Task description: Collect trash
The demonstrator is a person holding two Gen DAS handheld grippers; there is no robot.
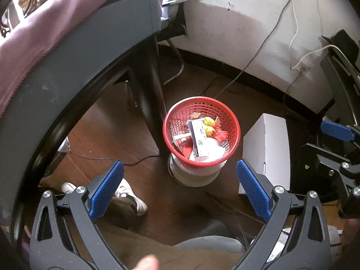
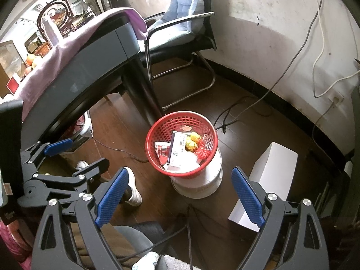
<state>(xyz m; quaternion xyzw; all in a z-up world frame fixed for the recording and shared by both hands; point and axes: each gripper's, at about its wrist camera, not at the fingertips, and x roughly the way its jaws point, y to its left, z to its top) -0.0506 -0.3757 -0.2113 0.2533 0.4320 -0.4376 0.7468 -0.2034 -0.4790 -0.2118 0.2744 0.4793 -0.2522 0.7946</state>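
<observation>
red mesh basket (image 1: 201, 130), on the dark wood floor (image 1: 108, 135) just beside the black table leg (image 1: 147, 85), seated on top of a white bucket (image 1: 193, 175); contents: white carton with printed label (image 1: 199, 139), two yellow crumpled wrappers (image 1: 208, 126), red frilly scrap (image 1: 221, 133), red-and-white packet (image 1: 182, 141), white paper. left gripper (image 1: 180, 193): blue-padded jaws spread wide, nothing held, above and apart from the basket. right gripper (image 2: 180, 196): jaws likewise wide, nothing held, also over the basket. white box (image 1: 266, 150) on the floor just right of the bucket. grey table (image 2: 74, 76) with purple cloth (image 2: 51, 51) on the left. chair with blue cushion (image 2: 186, 6) beyond. white shoe (image 2: 132, 189) of the person near the bucket.
</observation>
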